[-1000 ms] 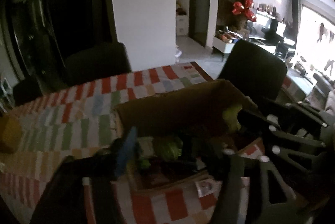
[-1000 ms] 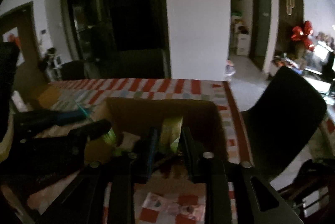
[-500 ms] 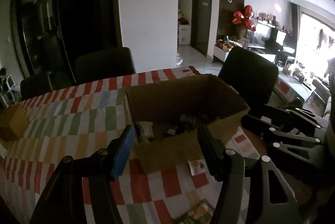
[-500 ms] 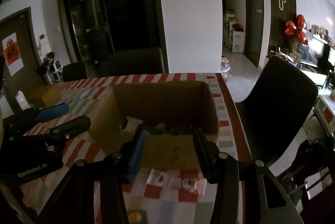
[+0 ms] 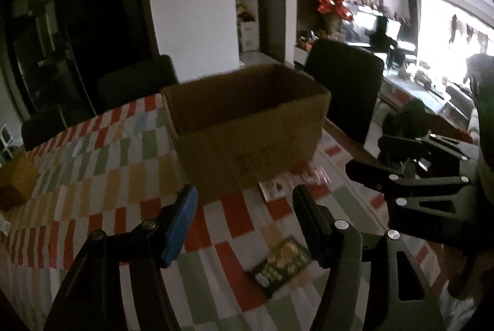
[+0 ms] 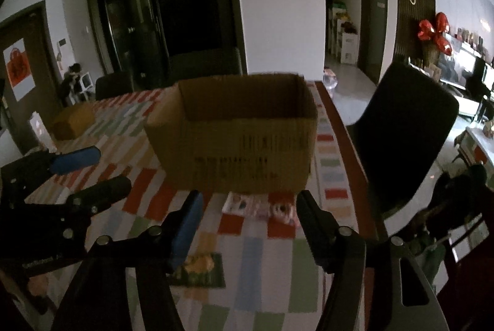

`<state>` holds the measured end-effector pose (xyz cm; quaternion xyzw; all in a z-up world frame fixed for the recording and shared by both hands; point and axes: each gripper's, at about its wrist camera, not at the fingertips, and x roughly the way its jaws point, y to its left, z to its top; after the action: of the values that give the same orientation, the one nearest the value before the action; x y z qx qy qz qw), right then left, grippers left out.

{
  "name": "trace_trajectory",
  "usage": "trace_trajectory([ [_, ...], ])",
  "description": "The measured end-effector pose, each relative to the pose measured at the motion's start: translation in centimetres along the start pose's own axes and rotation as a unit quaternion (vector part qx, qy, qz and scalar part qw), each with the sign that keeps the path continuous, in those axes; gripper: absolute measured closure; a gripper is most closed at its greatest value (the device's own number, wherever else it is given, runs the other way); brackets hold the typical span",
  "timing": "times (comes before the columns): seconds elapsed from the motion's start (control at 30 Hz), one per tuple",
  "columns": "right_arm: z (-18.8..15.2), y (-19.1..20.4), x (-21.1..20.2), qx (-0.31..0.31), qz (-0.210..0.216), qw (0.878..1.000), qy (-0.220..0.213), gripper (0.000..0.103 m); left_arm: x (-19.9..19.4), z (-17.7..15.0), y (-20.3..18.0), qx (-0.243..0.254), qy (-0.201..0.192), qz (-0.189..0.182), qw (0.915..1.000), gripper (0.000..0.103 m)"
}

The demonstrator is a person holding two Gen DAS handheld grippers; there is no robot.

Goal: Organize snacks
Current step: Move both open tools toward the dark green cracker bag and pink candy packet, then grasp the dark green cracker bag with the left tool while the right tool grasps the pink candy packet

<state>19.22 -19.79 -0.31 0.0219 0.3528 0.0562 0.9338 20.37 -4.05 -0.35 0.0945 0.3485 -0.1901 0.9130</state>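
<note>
An open cardboard box (image 5: 247,130) stands on the checkered tablecloth (image 5: 102,164); it also shows in the right wrist view (image 6: 240,145). Its contents are hidden from here. A green and yellow snack packet (image 5: 282,264) lies flat in front of it, also in the right wrist view (image 6: 200,269). A pale pink packet strip (image 6: 262,207) lies at the box's foot, also in the left wrist view (image 5: 290,182). My left gripper (image 5: 244,207) is open and empty, above the table before the box. My right gripper (image 6: 247,210) is open and empty beside it.
A small yellow-brown box (image 6: 74,119) sits at the table's far left, also in the left wrist view (image 5: 15,179). Black chairs (image 6: 404,127) stand at the right side and behind the table (image 5: 136,80). The table's right edge (image 6: 345,145) runs close to the box.
Both grippers have pulled back and down from inside the box to in front of it. The right gripper let go of a green packet and opened. The packets on the table came into view.
</note>
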Motion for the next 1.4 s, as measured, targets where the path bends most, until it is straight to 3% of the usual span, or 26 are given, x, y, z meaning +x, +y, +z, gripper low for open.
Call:
trace_trajectory([
  [0.37, -5.6, -0.2, 1.9, 0.004, 0.000, 0.997, 0.073, 0.039, 2.4, -4.3, -1.8, 0.037, 0.063, -0.033, 0.9968, 0.032],
  [0.6, -8.4, -0.1, 3.6, -0.003, -0.011, 0.993, 0.119, 0.039, 5.1, -6.7, -3.0, 0.092, 0.109, -0.051, 0.9885, 0.031],
  [1.07, -10.6, -0.7, 6.0, -0.005, -0.026, 0.985, 0.168, 0.039, 10.5, -8.6, -4.1, 0.151, 0.174, -0.056, 0.9715, 0.028],
  [1.33, -10.7, -1.2, 6.8, 0.000, -0.031, 0.984, 0.177, 0.039, 12.1, -8.5, -4.2, 0.146, 0.182, -0.075, 0.9695, 0.029],
  [1.4, -10.7, -1.2, 6.9, 0.000, -0.031, 0.984, 0.178, 0.039, 12.3, -8.4, -4.1, 0.143, 0.184, -0.089, 0.9684, 0.035],
])
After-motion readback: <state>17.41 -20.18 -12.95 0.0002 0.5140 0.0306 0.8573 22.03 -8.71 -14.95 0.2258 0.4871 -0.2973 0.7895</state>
